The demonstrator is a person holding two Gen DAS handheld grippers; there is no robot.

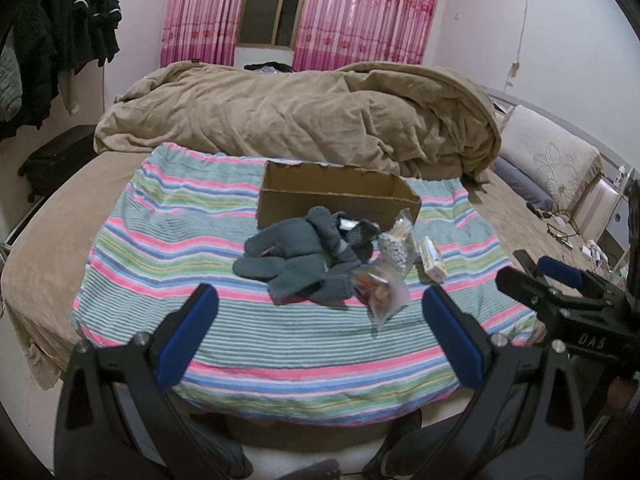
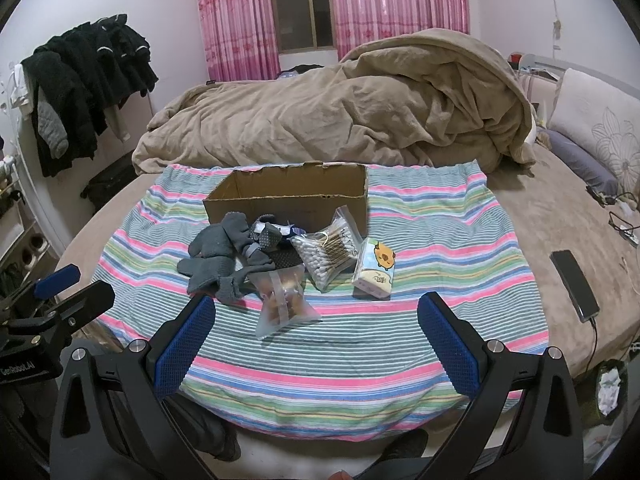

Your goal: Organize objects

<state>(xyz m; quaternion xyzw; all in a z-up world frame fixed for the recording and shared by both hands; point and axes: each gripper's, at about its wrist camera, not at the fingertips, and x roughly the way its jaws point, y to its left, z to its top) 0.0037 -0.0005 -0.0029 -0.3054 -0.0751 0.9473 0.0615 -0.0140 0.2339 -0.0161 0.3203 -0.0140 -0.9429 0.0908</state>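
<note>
An open cardboard box stands on a striped cloth on the bed. In front of it lie grey gloves, dark dotted socks, a bag of cotton swabs, a clear bag of small brown items and a tissue pack with a cartoon animal. My left gripper is open and empty, short of the pile. My right gripper is open and empty, short of the clear bag.
A crumpled tan duvet fills the back of the bed. A black phone on a cable lies at the right. Pillows are at the far right. Dark clothes hang at the left.
</note>
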